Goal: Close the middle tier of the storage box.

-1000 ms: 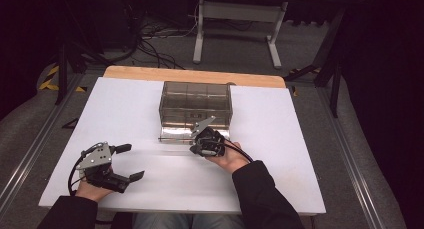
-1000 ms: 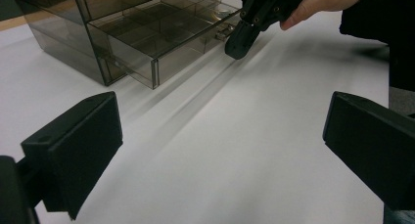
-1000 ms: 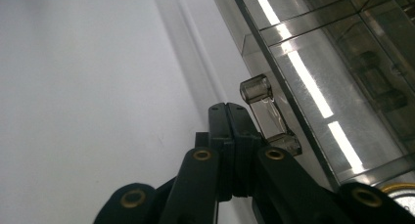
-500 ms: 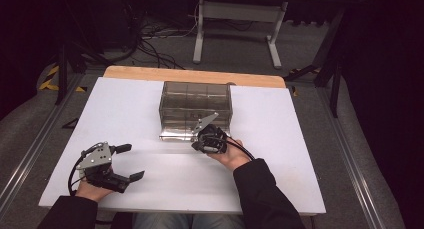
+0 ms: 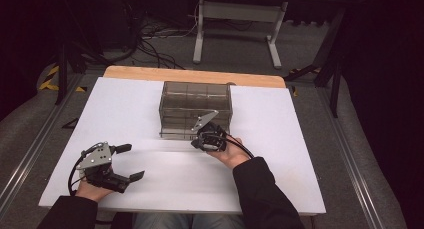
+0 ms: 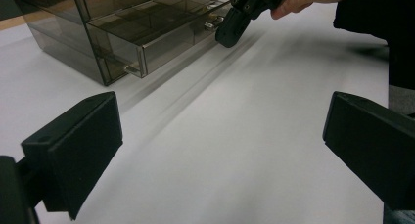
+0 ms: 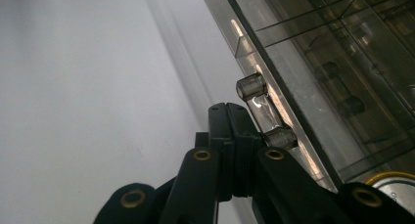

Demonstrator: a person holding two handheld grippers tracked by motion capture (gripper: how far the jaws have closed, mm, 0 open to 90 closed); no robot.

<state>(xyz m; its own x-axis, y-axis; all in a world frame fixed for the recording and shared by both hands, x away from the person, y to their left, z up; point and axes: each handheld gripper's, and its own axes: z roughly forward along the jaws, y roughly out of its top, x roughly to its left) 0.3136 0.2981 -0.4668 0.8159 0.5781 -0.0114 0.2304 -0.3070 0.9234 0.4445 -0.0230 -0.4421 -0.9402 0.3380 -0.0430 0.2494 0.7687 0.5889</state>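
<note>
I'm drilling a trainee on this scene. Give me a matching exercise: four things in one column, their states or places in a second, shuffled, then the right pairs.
Things:
1. Left gripper
2. Right gripper
3. Bottom drawer of the smoky clear plastic drawer box
4. Pale wooden table edge

States or places:
A. pulled partly out of its box
B. jaws pressed together, beside the clear bar handle
C. past the far side of the white tabletop
D. jaws wide apart over bare tabletop

Pairs: 1-D, 2-B, 3-A, 4-C
</note>
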